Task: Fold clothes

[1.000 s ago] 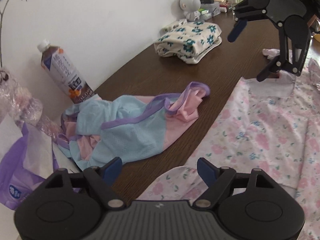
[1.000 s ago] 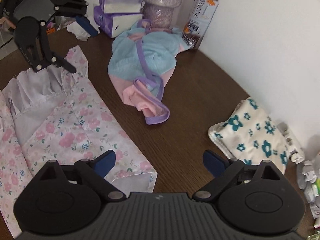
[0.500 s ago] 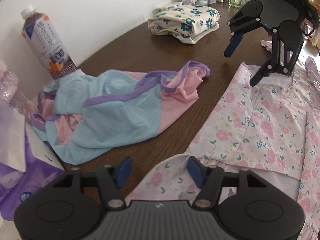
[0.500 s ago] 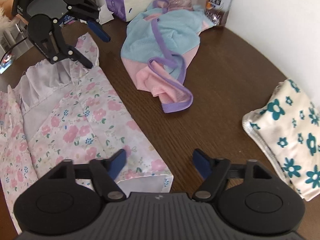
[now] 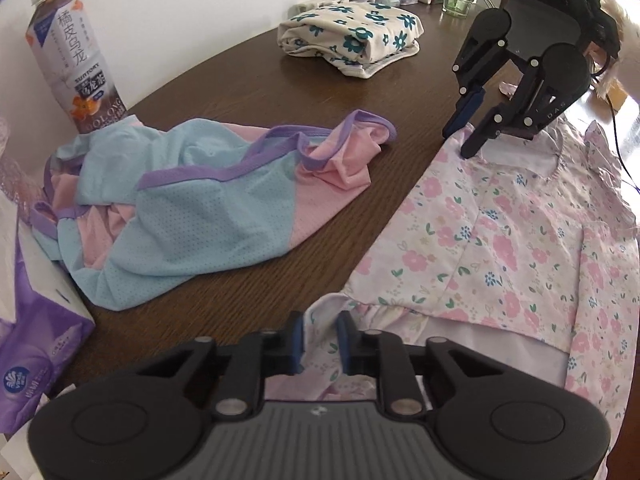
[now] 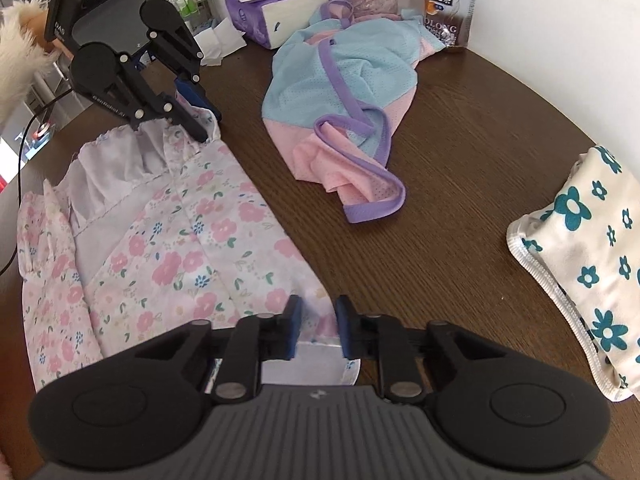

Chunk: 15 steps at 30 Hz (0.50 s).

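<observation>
Grip on both ends of floral dress

Floral dress flat on table, at 3 o'clock of the crumpled blue-and-pink garment. Left gripper fingers clamped on the ruffled hem; right gripper fingers clamped on the collar end. Step in hand, by judgement: securing one long edge. Next: lift both ends together, carry across toward 3 o'clock, keep the cloth taut.

Left gripper pinching floral garment.
</observation>
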Each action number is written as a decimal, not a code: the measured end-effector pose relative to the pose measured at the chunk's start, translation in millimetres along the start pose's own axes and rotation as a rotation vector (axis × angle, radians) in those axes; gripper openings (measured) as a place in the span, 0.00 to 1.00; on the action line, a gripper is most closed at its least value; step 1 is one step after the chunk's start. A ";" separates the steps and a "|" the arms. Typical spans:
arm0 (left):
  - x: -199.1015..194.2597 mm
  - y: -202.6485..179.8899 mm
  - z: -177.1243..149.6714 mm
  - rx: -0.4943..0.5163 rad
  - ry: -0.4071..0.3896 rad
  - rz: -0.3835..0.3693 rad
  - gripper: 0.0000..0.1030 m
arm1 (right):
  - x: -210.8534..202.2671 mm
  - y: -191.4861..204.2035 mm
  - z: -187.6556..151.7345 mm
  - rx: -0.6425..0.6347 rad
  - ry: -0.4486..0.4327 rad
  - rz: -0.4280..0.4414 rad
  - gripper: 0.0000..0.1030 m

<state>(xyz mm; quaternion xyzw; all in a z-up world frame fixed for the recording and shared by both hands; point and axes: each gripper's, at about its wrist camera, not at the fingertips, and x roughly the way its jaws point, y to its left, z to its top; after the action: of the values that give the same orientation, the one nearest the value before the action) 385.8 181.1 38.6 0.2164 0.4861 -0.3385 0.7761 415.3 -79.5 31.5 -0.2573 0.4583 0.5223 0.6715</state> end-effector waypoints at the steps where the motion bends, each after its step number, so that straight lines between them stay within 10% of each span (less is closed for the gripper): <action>1: -0.4 -2.1 -0.5 0.009 -0.001 0.006 0.08 | -0.1 3.7 -0.6 -0.011 0.001 -0.003 0.10; 15: -29.3 -77.7 -30.5 0.222 -0.216 0.412 0.03 | -26.8 81.9 -22.2 -0.216 -0.117 -0.275 0.02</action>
<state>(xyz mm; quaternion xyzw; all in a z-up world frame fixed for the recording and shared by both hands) 301.4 158.0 51.2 0.3576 0.3059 -0.2456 0.8475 329.9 -83.9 56.2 -0.3573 0.3199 0.4861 0.7306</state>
